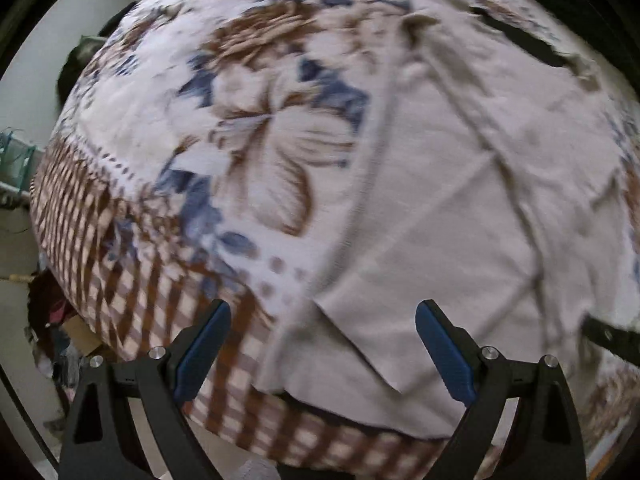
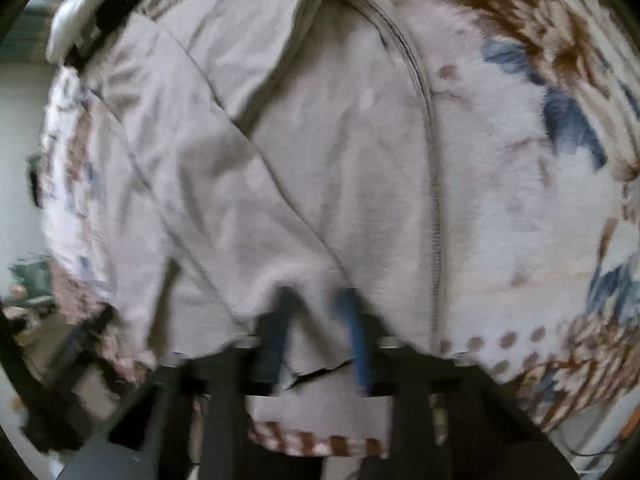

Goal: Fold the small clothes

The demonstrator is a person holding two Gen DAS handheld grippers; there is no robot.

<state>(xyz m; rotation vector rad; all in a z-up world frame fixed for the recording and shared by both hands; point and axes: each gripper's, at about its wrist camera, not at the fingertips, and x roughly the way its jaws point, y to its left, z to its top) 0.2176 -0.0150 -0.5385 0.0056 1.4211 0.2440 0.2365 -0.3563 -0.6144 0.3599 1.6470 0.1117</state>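
Observation:
A pale grey-beige garment point(image 1: 460, 208) lies spread on a floral blanket point(image 1: 224, 128), with seams and folds running across it. My left gripper point(image 1: 323, 312) is open and empty, hovering over the garment's near left edge. In the right wrist view the same garment point(image 2: 304, 168) fills the middle. My right gripper point(image 2: 318, 300) has its blue-padded fingers close together with a fold of the garment's near edge between them. The view is blurred.
The blanket point(image 2: 540, 208) has brown and blue flowers and a brown checked border point(image 1: 100, 248). It covers a bed whose left edge drops to a floor with clutter point(image 1: 60, 320). A dark strap point(image 1: 524, 40) lies at the garment's far end.

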